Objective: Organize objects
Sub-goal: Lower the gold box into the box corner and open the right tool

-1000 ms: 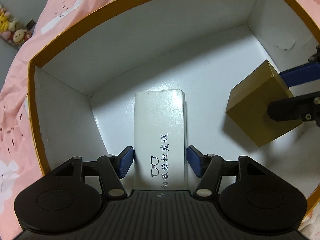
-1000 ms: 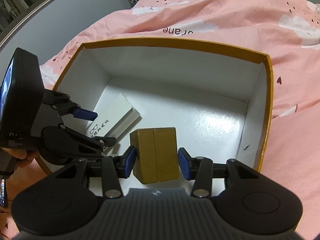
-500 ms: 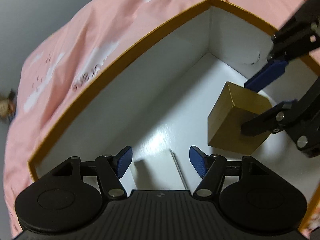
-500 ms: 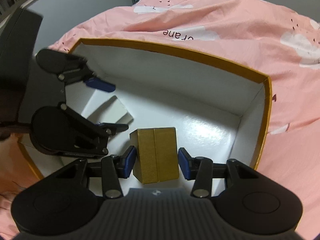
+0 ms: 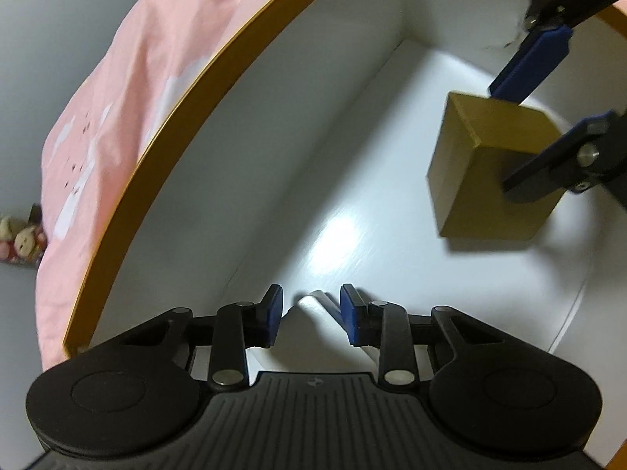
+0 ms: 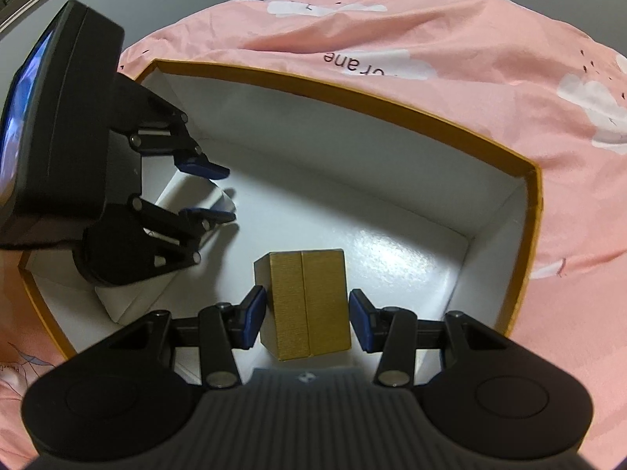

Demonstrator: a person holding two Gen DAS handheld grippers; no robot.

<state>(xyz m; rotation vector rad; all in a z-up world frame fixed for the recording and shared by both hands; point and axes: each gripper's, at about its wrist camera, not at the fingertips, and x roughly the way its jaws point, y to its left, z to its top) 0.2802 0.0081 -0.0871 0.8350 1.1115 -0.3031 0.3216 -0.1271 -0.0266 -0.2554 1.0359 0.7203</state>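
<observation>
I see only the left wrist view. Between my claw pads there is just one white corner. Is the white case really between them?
Observer: Yes. From the right wrist view, the end of the white case sits between the pads of the left claw, whose jaws have just been closing. I cannot tell whether they press on it yet.
Operator: Has the gold box some mark that I do not see?
Observer: The gold box has a straight seam down the middle of the face towards the right camera.
Operator: How does the other claw hold it?
Observer: The right claw has one blue pad against each side of it.
</observation>
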